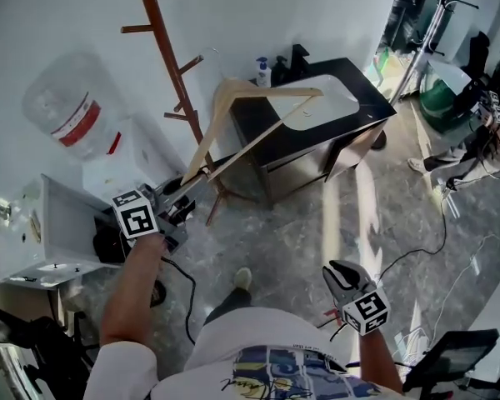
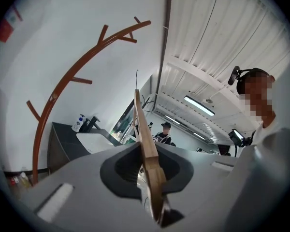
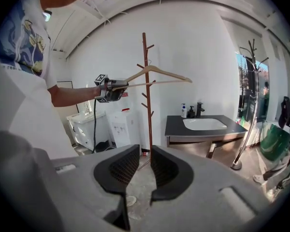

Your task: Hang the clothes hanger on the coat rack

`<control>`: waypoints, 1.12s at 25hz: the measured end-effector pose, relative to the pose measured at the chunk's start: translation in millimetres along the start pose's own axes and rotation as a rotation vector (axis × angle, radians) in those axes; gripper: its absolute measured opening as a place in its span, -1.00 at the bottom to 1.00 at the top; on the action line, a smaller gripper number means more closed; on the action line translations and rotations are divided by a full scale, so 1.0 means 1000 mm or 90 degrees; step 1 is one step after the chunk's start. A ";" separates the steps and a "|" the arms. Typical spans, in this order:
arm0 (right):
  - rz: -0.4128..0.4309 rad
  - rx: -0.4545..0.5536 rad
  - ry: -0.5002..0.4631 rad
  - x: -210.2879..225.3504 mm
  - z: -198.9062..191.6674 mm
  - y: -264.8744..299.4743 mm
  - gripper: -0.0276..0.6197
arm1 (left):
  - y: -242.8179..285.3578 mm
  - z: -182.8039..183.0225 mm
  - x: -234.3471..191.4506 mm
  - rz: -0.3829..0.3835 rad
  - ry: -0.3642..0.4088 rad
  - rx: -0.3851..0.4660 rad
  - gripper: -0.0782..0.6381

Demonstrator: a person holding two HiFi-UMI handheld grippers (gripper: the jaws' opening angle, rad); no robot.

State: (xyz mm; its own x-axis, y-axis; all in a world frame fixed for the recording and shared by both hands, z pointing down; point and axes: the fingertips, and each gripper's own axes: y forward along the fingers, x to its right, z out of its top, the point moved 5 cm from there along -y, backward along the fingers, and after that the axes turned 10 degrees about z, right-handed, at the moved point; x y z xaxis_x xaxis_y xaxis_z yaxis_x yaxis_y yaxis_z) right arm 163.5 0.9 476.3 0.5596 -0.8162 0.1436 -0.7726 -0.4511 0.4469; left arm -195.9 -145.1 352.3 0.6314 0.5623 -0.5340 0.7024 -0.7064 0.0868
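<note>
Two grippers, jaws first: left gripper (image 2: 152, 178) is clenched tight on one end of the wooden clothes hanger (image 2: 146, 139); the wood runs edge-on up the middle of the left gripper view
Right jaws: right gripper (image 3: 141, 170) has its pads a narrow crack apart with only floor showing through; it's carrying nothing
Right gripper spot: lower right of the head view (image 1: 337, 272), low next to the person's body, well apart from everything else
Left gripper spot: left of centre in the head view (image 1: 183, 192), on an outstretched arm
Hanger: up in the air, roughly level, sticking out from the left jaws toward the upper middle of the head view (image 1: 271, 90); not on any peg
Coat rack: reddish-brown pole with short pegs, upper left of the head view (image 1: 162, 27); from there the hanger sits just right of it
Overlap: in the right gripper view the hanger (image 3: 166, 72) crosses in front of the pole (image 3: 146, 95); can't tell if they touch
Background: dark sink cabinet (image 1: 317, 140) right of the rack with a soap bottle (image 1: 263, 72) on it; water jug (image 1: 67, 107) at the far left
</note>
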 end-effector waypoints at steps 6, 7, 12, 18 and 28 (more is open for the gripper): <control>0.010 0.019 -0.009 0.000 0.011 0.012 -0.69 | -0.007 0.073 0.012 -0.005 0.055 0.017 -0.69; 0.008 0.022 -0.009 0.000 0.014 0.014 -0.69 | -0.007 0.086 0.012 -0.006 0.062 0.019 -0.69; 0.001 0.033 0.002 -0.002 0.022 0.028 -0.69 | -0.004 0.145 0.005 -0.001 0.101 0.029 -0.69; -0.010 0.046 0.015 -0.003 0.032 0.051 -0.69 | 0.006 0.196 -0.019 0.013 0.130 0.038 -0.69; -0.052 0.048 0.029 0.000 0.053 0.080 -0.69 | -0.001 0.218 -0.071 0.043 0.136 0.062 -0.68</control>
State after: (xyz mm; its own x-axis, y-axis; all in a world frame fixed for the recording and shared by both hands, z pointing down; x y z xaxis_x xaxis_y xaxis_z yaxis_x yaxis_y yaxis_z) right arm 85.8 -54.5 465.8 0.6336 -0.7591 0.1495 -0.7429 -0.5430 0.3914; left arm -313.0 -277.7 207.0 0.7384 0.5834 -0.3381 0.6279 -0.7777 0.0295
